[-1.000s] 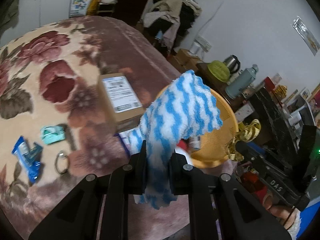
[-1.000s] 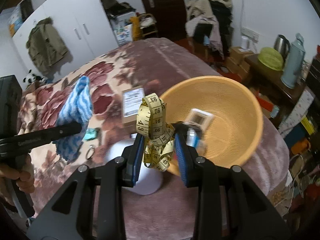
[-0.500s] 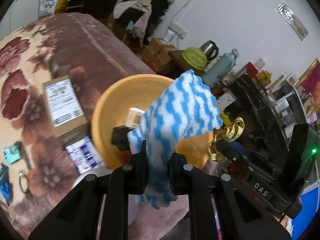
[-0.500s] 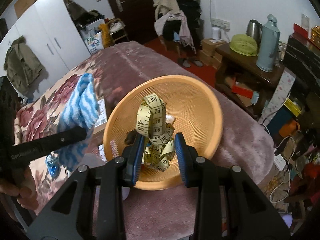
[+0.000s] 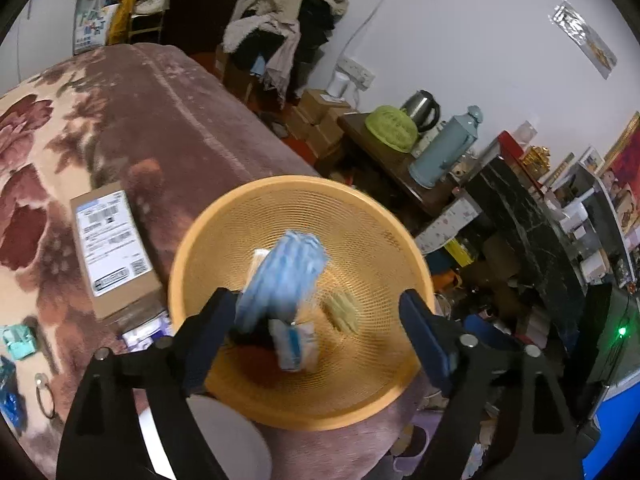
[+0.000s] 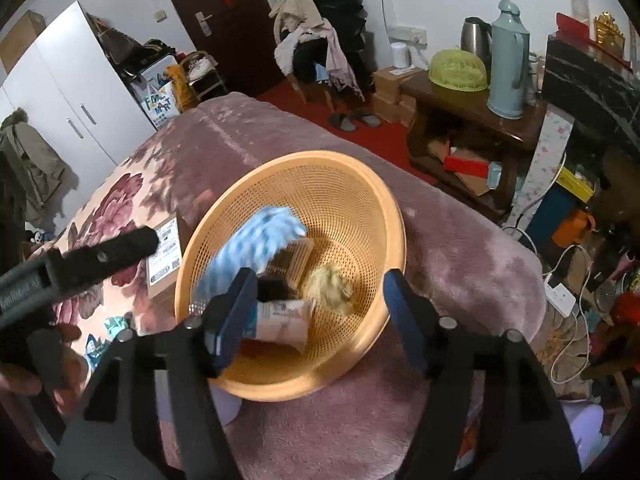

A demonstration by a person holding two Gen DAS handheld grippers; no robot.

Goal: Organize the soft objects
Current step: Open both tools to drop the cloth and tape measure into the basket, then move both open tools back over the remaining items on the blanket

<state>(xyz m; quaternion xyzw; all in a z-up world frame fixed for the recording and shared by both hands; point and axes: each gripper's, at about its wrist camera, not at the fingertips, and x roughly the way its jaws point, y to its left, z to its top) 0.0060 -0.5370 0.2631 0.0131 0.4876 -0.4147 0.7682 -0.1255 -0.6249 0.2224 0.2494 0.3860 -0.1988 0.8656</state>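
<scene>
Both grippers — left gripper, right gripper — have just been opening, jaws apart and empty; the blue-white sock and yellow tape measure sit blurred in the orange basket, sock at nine o'clock of the tape.

A lived-in bedroom; floral bed blanket, white wardrobe, heaped clothes.

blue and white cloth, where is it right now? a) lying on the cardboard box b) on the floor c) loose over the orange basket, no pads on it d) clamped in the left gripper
c: the blue and white cloth, blurred, sits over the orange basket with both grippers' jaws spread apart.
</scene>
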